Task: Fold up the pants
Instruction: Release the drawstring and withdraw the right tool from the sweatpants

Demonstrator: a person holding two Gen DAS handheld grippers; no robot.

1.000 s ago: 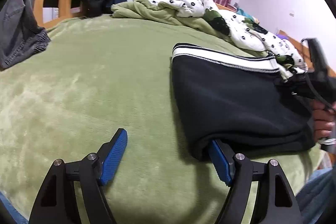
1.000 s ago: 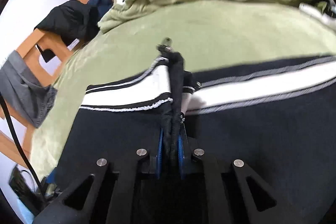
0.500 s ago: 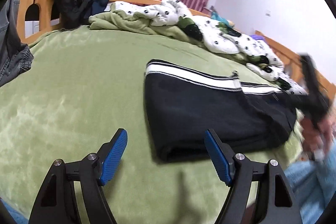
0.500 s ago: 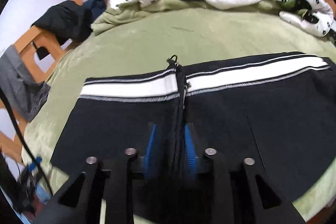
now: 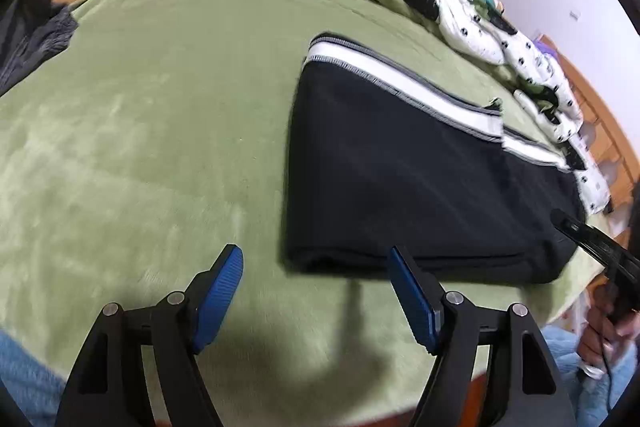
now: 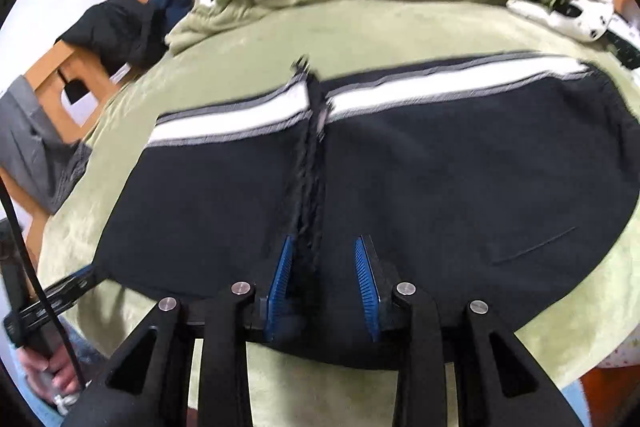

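A: What do the tools look like?
B: Both are alike. The left gripper has two black angular arms with triangular cut-outs, each tipped by a ribbed blue pad, and four round silver screw heads sit just behind the pads. The right gripper has the same black frame, blue ribbed pads and silver screws.
A: Any cables?
B: A thin black cable runs beside the left hand, which shows at the left of the right gripper's frame.
A: Clothing?
B: Light blue fabric lies below the right hand
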